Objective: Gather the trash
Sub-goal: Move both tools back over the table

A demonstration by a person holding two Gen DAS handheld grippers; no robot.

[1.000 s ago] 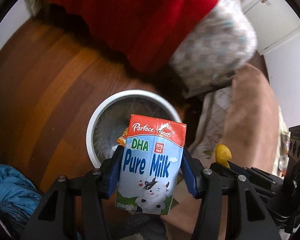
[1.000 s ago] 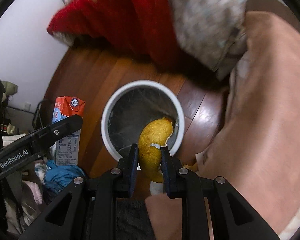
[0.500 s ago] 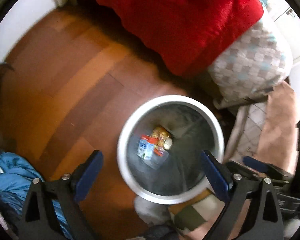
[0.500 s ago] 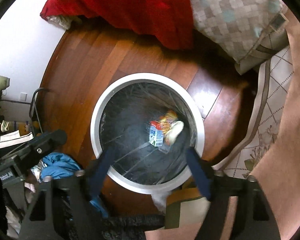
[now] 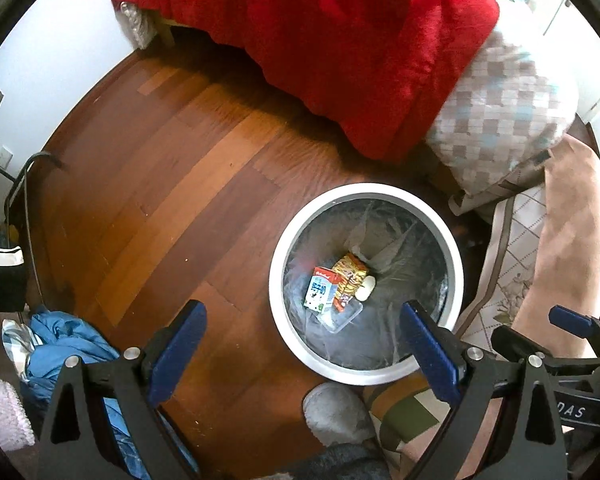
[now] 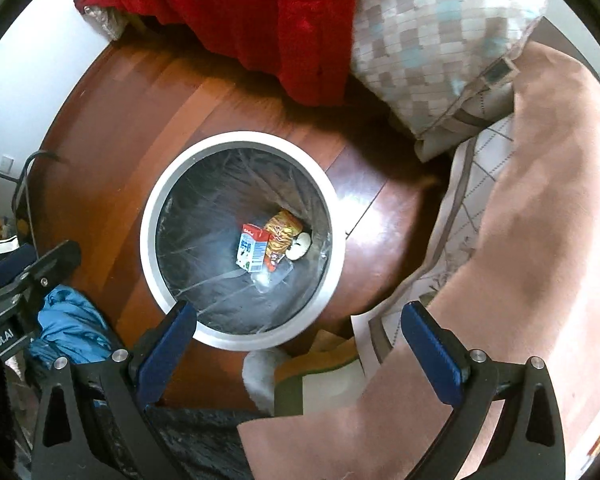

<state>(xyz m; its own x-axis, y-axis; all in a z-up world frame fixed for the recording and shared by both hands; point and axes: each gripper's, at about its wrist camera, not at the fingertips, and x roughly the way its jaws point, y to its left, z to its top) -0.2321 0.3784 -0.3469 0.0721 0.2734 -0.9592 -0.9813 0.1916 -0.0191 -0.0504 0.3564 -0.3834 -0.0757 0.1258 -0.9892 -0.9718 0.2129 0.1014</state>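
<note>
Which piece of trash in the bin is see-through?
The clear plastic tray at the bottom of the bin; the milk carton and snack wrapper are printed.
</note>
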